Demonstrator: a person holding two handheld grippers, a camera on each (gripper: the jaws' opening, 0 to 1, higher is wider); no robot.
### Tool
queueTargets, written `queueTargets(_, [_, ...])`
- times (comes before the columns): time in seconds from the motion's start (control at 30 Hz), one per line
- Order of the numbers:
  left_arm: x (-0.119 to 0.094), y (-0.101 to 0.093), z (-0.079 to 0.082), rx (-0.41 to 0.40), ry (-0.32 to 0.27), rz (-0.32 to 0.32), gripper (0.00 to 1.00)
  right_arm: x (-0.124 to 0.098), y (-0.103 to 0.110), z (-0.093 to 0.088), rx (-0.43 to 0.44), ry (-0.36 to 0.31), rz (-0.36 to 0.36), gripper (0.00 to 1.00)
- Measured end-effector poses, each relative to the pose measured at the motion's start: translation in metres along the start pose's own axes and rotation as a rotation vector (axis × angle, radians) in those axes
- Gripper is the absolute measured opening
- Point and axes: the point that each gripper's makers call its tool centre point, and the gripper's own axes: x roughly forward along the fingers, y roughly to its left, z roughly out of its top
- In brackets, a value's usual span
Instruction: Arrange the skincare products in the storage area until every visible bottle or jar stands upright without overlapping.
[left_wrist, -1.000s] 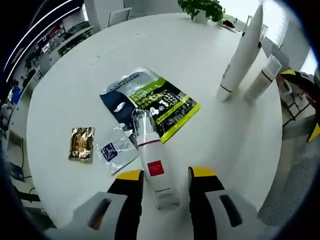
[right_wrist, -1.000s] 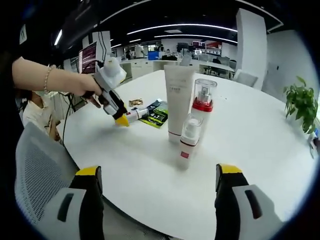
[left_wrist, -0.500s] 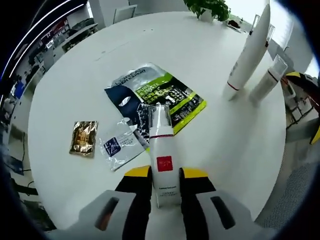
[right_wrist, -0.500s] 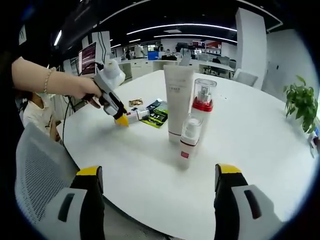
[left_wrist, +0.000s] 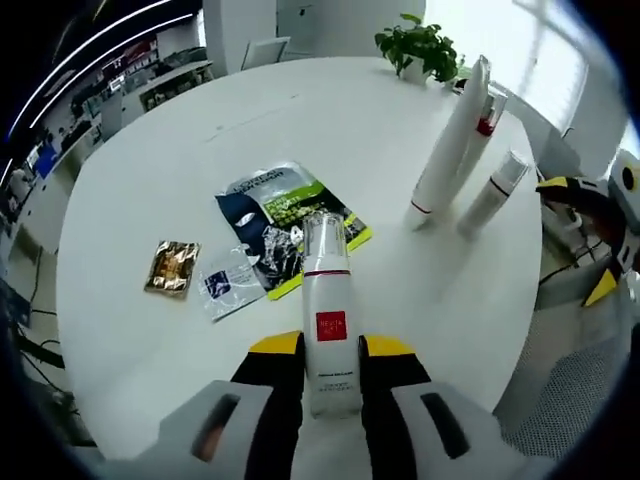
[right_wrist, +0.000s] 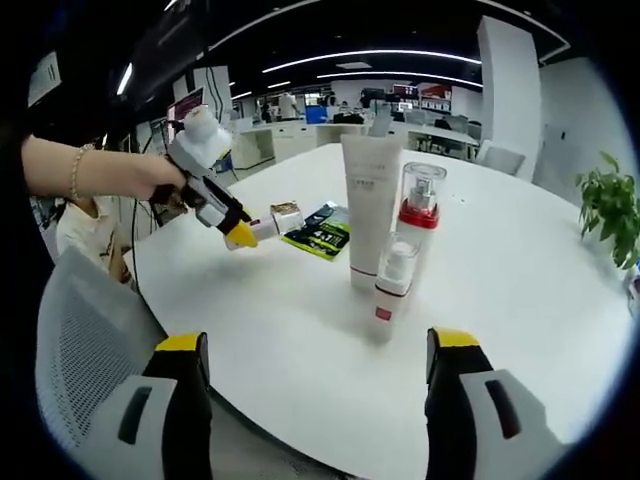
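Observation:
A white pump bottle (left_wrist: 325, 318) with a red square label is held off the table, my left gripper (left_wrist: 331, 365) shut on its lower body. The right gripper view shows that same bottle (right_wrist: 272, 222) in the left gripper (right_wrist: 243, 232), lifted above the white table (right_wrist: 300, 330). Three products stand upright close together: a tall white tube (right_wrist: 372, 207), a clear bottle with a red collar (right_wrist: 420, 207) and a short white bottle (right_wrist: 393, 285). Those stand at the upper right in the left gripper view: tube (left_wrist: 448, 148), short bottle (left_wrist: 492, 190). My right gripper (right_wrist: 315, 375) is open, near the table's edge.
A green and black sachet (left_wrist: 290, 215), a small clear packet (left_wrist: 226, 288) and a gold packet (left_wrist: 173, 266) lie flat on the table (left_wrist: 200, 130). A potted plant (left_wrist: 418, 45) sits at the far edge. A mesh chair (right_wrist: 85, 350) is by my right gripper.
The left gripper has raised the white pump bottle off the table and away from the sachets. The right gripper stays open and has barely shifted.

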Motion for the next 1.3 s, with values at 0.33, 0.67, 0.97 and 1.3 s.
queueTargets(0.33, [-0.039,-0.045,0.009,-0.009,-0.132,-0.04,0.21,-0.002,0.006,0.005,0.028,-0.034,0.049,0.88])
queueTargets(0.67, [-0.075,-0.089,0.023,-0.016,-0.247,-0.059,0.21,-0.01,0.015,0.03,0.162,-0.152,0.135,0.83])
queueTargets(0.97, [-0.096,-0.121,0.031,-0.009,-0.335,-0.089,0.21,-0.016,0.047,0.083,0.421,-0.359,0.277,0.73])
queueTargets(1.3, [-0.119,-0.159,0.046,0.015,-0.431,-0.089,0.21,-0.012,0.074,0.104,0.555,-0.423,0.358,0.57])
